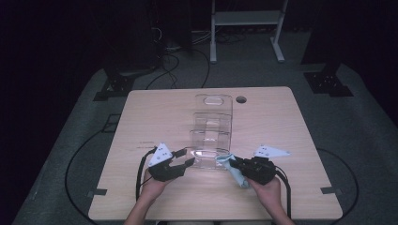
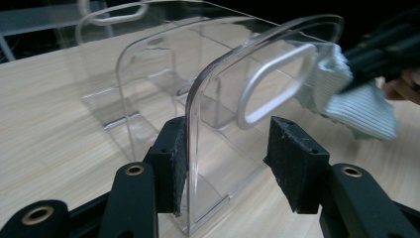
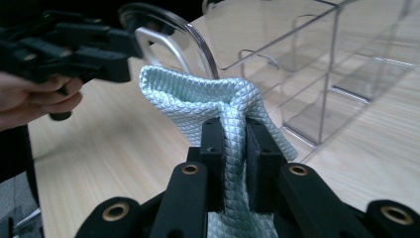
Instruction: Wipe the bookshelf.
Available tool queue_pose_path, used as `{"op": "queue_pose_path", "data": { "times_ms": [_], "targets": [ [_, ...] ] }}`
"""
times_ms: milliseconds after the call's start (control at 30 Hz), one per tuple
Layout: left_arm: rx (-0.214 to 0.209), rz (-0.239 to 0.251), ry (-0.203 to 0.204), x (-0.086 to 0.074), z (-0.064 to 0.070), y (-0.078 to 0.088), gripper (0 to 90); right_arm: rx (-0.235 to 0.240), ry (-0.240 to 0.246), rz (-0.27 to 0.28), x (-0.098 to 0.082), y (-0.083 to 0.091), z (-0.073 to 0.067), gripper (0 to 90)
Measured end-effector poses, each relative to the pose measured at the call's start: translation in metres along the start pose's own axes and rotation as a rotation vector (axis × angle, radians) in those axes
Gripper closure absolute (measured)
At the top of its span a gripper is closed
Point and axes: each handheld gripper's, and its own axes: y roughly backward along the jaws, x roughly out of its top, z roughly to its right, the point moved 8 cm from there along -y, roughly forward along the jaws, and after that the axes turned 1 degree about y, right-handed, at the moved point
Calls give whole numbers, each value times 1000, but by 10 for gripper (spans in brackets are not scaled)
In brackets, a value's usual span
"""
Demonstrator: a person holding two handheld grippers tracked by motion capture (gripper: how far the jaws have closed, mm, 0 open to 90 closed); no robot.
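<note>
Clear acrylic organizer [image 1: 213, 133] mid-table. Left gripper [image 2: 233, 163], jaws apart, straddles its front panel; one pad touches. Right gripper [image 3: 233, 163] pinches teal cloth [image 3: 218, 106] against panel. Risk: unclamped organizer slides under wiping pressure.

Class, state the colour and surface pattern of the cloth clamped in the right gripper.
The cloth is pale mint green with a quilted diamond weave, clearest in the right gripper view.

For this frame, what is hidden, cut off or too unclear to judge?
- Left claw, left gripper view: one pad lies against the clear acrylic organizer, the other stands off; a firm grip cannot be confirmed.
- Light green cloth, right gripper view: its lower end is cut off by the bottom edge behind the right claw.
- High view: cloth-to-organizer contact is too small to tell.
</note>
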Motion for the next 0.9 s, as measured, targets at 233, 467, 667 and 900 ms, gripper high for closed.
{"op": "queue_pose_path", "data": {
  "times_ms": [233, 467, 667, 900],
  "targets": [
    [-38, -6, -25, 1, 14, -5, 514, -27, -34, 15, 1, 6, 18, 797],
    [-63, -11, -44, 2, 25, -9, 531, -44, -59, 26, 2, 9, 29, 797],
    [-87, -16, -59, 2, 35, -12, 535, -57, -77, 33, 2, 13, 36, 796],
    [-110, -21, -79, 3, 48, -16, 536, -75, -94, 40, 2, 16, 44, 797]
  ]
}}
